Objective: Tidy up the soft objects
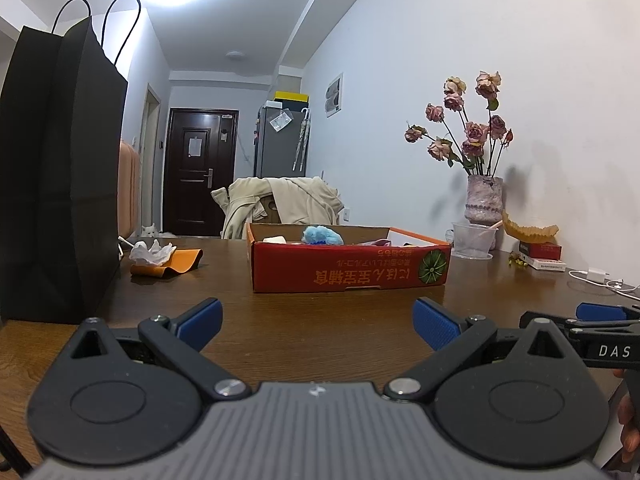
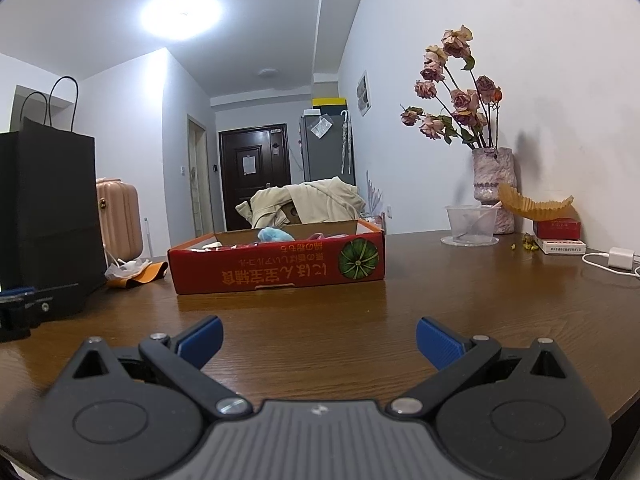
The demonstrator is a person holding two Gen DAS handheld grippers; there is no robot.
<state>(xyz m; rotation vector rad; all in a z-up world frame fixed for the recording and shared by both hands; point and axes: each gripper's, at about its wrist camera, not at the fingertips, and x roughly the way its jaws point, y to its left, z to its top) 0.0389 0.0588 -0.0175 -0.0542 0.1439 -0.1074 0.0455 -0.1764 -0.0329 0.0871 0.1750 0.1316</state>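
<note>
- Left wrist view: the left gripper, fingers apart and empty, hovers low over the table. The red box lies straight ahead toward the far edge, its long side across the view; a blue fluffy thing sits inside it.
- Right wrist view: the right gripper, also spread and empty, faces the box slightly to its left, about equally near. The fluffy thing peeks over the rim.

On the one brown table stand one red cardboard box holding one fluffy blue toy, one black paper bag far left, one vase of dried roses, and one clear plastic cup far right.
</note>
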